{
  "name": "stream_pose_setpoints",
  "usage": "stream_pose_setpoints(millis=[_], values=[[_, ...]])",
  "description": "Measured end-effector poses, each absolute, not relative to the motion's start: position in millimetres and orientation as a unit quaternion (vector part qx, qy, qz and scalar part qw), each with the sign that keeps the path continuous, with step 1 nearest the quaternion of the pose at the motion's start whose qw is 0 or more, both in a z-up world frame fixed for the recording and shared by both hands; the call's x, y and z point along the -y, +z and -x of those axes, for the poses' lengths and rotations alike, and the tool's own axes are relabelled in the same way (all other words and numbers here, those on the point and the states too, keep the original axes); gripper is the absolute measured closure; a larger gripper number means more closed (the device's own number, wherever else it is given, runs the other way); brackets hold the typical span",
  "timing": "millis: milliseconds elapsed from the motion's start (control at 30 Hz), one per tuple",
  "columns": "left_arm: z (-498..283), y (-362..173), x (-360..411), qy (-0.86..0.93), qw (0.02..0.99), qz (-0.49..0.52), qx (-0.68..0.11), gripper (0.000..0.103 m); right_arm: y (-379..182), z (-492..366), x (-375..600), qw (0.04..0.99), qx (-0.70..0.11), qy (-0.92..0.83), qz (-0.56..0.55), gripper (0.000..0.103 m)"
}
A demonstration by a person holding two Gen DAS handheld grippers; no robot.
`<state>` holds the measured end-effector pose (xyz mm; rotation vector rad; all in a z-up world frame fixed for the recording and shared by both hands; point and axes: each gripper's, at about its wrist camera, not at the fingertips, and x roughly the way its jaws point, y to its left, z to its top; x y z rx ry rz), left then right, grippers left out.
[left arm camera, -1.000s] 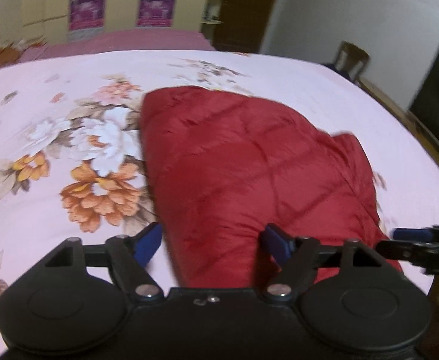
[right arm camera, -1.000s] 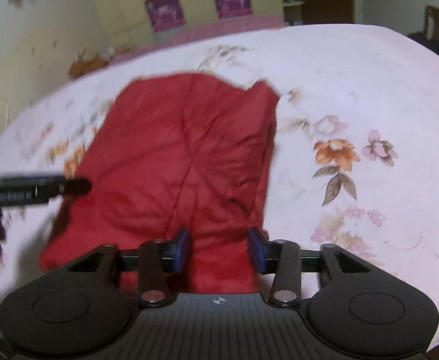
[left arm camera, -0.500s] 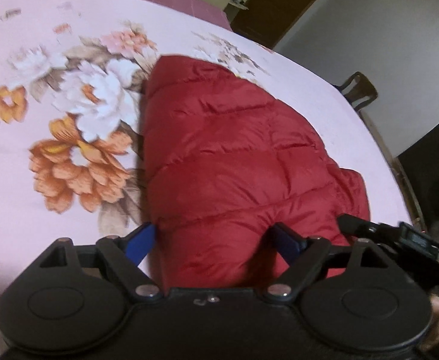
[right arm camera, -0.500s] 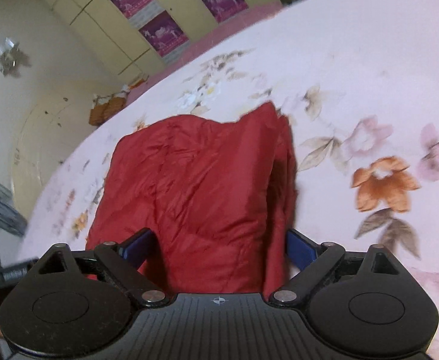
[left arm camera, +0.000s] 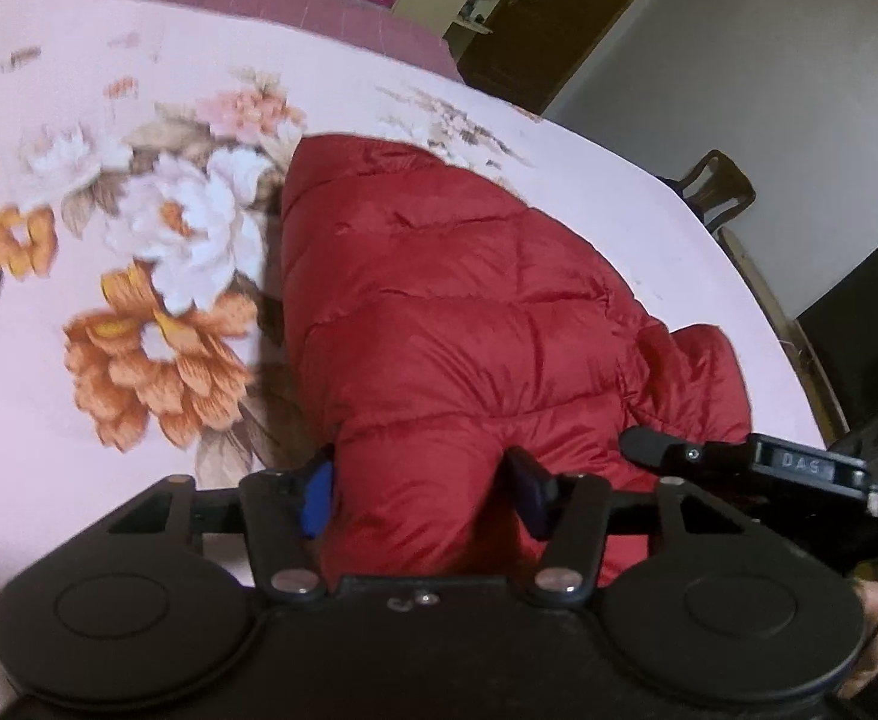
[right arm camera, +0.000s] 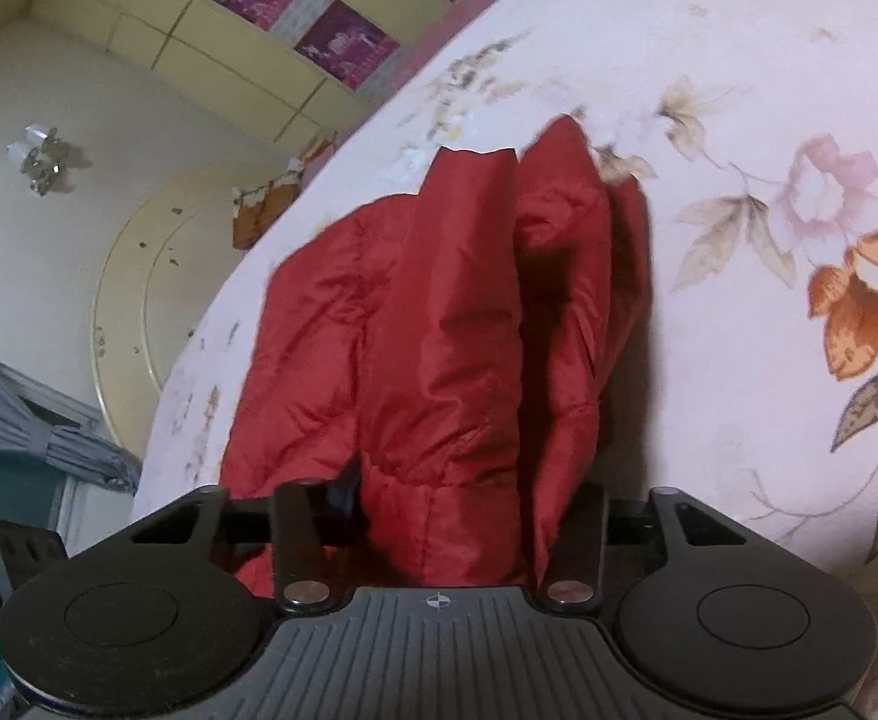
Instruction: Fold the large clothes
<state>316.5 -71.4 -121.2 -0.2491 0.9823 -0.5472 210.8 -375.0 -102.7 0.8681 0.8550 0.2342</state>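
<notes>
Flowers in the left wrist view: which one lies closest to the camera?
The large orange flower, just left of the jacket. The white one and the pink one lie farther up the sheet.

A puffy red quilted jacket (right arm camera: 439, 324) is seen bunched up on a pale pink bedsheet (right arm camera: 739, 90) printed with orange and pink flowers. The right gripper (right arm camera: 457, 504) has just been closing, and a thick fold of the jacket's near edge is now pinched between its jaws, so the fabric is bulged up into a ridge. Off to the left, yellow cupboard doors (right arm camera: 198, 18) with purple posters (right arm camera: 342, 45) can be made out, plus a grey curtain (right arm camera: 30, 420).
</notes>
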Motion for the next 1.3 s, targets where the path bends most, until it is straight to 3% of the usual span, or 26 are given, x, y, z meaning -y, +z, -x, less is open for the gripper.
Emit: stream_pose_setpoints(millis=[367,733,1300], values=[[-313.8,-73.5,-6.7,-0.228,0.876,0.097,-0.413,0.049,-70.2,-244.2,292.9,0.823,-0.373,0.153,-0.399,0.062],[-347.3,-54.9,-176.6,-0.225,0.888,0.093,-0.390,0.049,-48.9,-290.6,117.3,0.836,-0.358,0.152,-0.388,0.062],[-408.2,-66.6,-323.5,-0.151,0.909,0.049,-0.385,0.049,-87.8,-407.8,-55.1,0.816,-0.384,0.189,-0.389,0.062]])
